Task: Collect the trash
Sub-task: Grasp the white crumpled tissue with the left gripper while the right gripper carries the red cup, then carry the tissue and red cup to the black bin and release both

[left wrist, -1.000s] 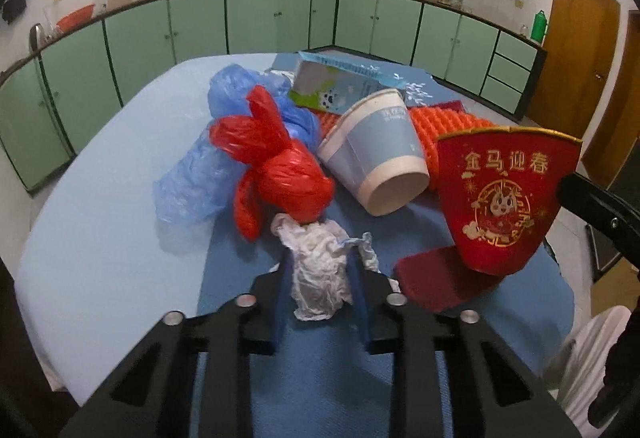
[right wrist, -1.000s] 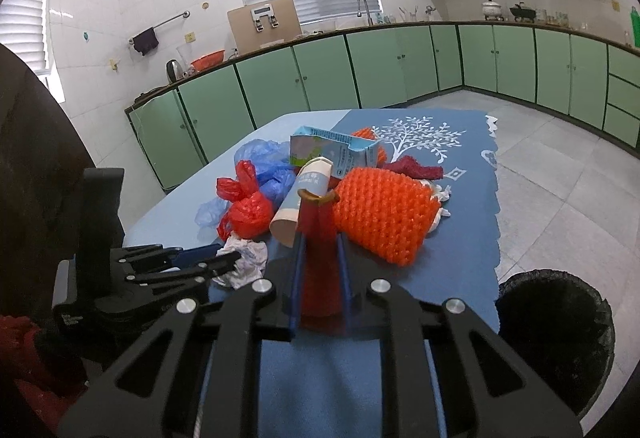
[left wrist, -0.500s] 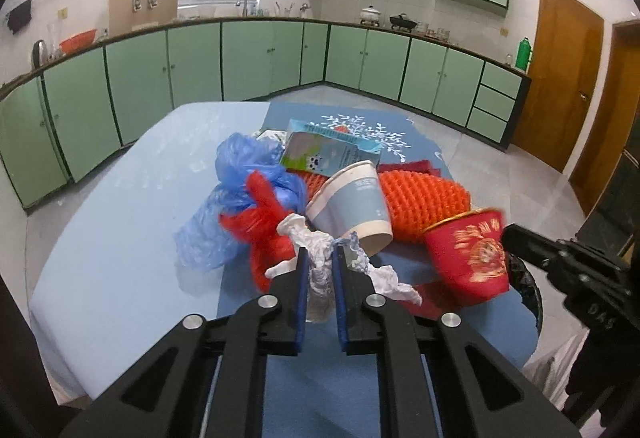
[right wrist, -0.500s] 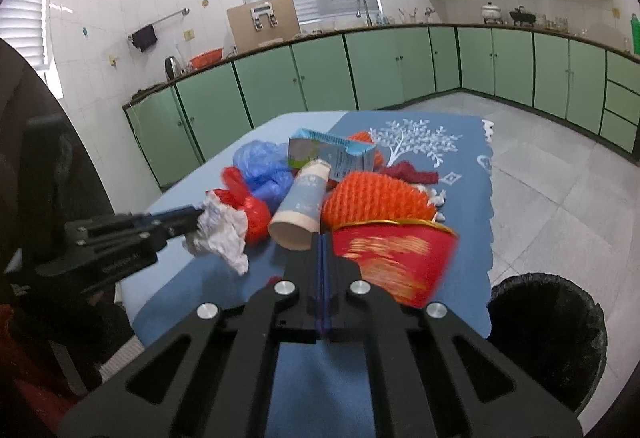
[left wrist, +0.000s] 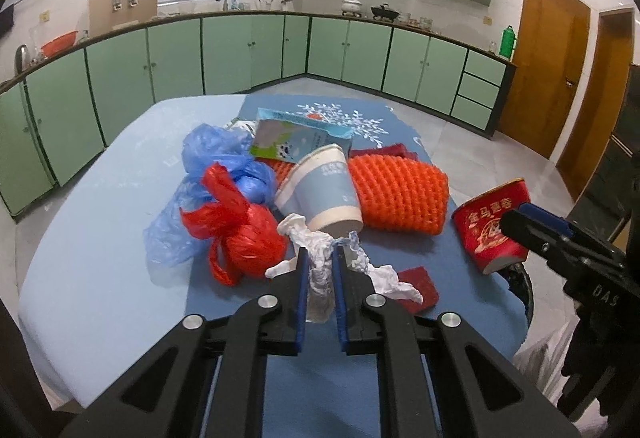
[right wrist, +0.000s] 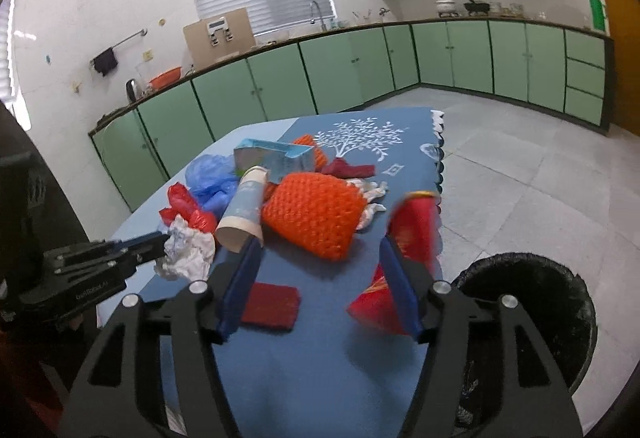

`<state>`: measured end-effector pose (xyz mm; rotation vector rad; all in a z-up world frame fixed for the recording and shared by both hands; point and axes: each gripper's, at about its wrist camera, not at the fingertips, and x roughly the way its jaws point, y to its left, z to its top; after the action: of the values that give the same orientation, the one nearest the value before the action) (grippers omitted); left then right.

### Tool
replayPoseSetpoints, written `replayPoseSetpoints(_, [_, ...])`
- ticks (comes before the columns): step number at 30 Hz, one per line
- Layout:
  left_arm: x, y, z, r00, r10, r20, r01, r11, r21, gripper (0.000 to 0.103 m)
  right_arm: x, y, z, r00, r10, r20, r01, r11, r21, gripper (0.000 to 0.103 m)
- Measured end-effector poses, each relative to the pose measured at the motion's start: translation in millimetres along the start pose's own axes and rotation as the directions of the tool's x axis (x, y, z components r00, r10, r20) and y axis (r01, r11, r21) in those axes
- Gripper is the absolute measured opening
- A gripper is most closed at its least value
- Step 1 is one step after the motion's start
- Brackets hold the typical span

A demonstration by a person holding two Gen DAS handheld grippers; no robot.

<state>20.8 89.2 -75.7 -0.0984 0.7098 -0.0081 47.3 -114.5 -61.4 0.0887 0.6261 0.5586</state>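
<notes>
My left gripper (left wrist: 320, 274) is shut on a crumpled white tissue (left wrist: 320, 258), held above the blue table; the tissue also shows in the right wrist view (right wrist: 186, 250). My right gripper (right wrist: 320, 274) is open. A red paper cup (right wrist: 404, 258) with gold print, blurred, hangs beside its right finger at the table edge, above the black trash bin (right wrist: 532, 322). In the left wrist view the red cup (left wrist: 494, 228) sits against the right gripper's tip.
On the table (left wrist: 100, 238) lie a red plastic bag (left wrist: 236, 230), a blue plastic bag (left wrist: 216, 166), a pale blue paper cup (left wrist: 324, 190), an orange foam net (left wrist: 396, 190), a carton (left wrist: 296, 138) and a dark red pad (right wrist: 272, 306). Green cabinets line the walls.
My left gripper closed on the tissue and lifted it. My right gripper carried the red cup to the right toward the bin and opened; the cup is now blurred.
</notes>
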Motion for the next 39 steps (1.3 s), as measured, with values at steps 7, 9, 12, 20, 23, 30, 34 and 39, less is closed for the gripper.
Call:
replayPoseSetpoints(7, [3.4, -4.5, -0.3, 1.000, 0.002, -0.010, -0.002, 1.000, 0.009, 0.012, 42.0, -58.2, -23.9, 0.979, -0.105, -0.177, 0.130, 0.982, 0.134, 0.064])
replayPoseSetpoints(9, [5.4, -6.1, -1.4, 1.000, 0.000, -0.020, 0.000, 1.000, 0.014, 0.012, 53.7, -71.6, -40.4, 0.970, -0.088, -0.225, 0.134, 0.971, 0.199, 0.056])
replayPoseSetpoints(12, [6.5, -9.0, -1.3, 1.000, -0.001, -0.022, 0.002, 1.000, 0.028, 0.012, 39.9, -65.8, -38.8, 0.984, -0.113, -0.141, 0.137, 0.974, 0.181, 0.056])
replayPoseSetpoints(20, [6.3, -29.1, 11.3, 0.998, -0.058, 0.021, 0.056, 0.997, 0.062, 0.012, 5.3, -44.2, -8.7, 0.993, -0.115, -0.005, 0.115, 0.989, 0.091, 0.056])
replayPoseSetpoints(23, [9.2, -42.7, 19.2, 0.995, -0.090, 0.034, 0.087, 0.993, 0.078, 0.012, -6.3, -46.5, 3.0, 0.992, -0.121, 0.030, 0.118, 0.989, 0.091, 0.056])
replayPoseSetpoints(30, [19.6, -88.6, 37.9, 0.979, -0.197, 0.060, 0.187, 0.973, 0.132, 0.012, -43.2, -63.8, 18.9, 0.978, -0.190, 0.090, 0.182, 0.979, 0.094, 0.057])
replayPoseSetpoints(34, [29.5, -122.9, 43.9, 0.962, -0.268, 0.054, 0.255, 0.950, 0.179, 0.012, -67.7, -90.7, 19.2, 0.954, -0.279, 0.112, 0.265, 0.956, 0.126, 0.057])
replayPoseSetpoints(39, [53.8, -168.3, 45.6, 0.938, -0.346, 0.015, 0.334, 0.916, 0.221, 0.012, -87.6, -125.0, 9.5, 0.924, -0.368, 0.108, 0.345, 0.920, 0.186, 0.057])
